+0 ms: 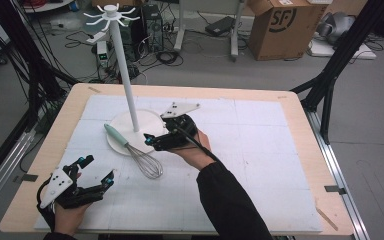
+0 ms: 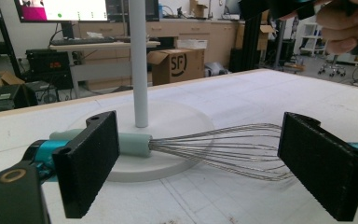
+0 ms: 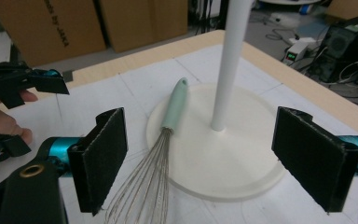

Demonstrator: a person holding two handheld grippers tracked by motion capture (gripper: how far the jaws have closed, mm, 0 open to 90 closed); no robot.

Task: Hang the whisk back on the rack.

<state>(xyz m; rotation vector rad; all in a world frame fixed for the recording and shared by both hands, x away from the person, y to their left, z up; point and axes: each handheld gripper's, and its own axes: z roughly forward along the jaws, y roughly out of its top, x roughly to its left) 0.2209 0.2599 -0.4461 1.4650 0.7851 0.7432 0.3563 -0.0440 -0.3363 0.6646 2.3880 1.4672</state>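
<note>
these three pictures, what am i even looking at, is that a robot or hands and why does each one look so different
No robot here: a person holds a hand-worked tool with two black tongs in each hand. The high view looks down on the table from above. There the left tongs rest near the table's front edge, and the right tongs reach toward the middle.

The other two pictures come from small cameras riding on the tools, looking out between their own black pads. That is why they sit so low and close.

On the white mat stands a white rack: a round base with a tall pole and hooks on top. A whisk with a pale green handle lies with its handle on the base and its wires on the mat.

Both tongs are open and hold nothing.
</note>
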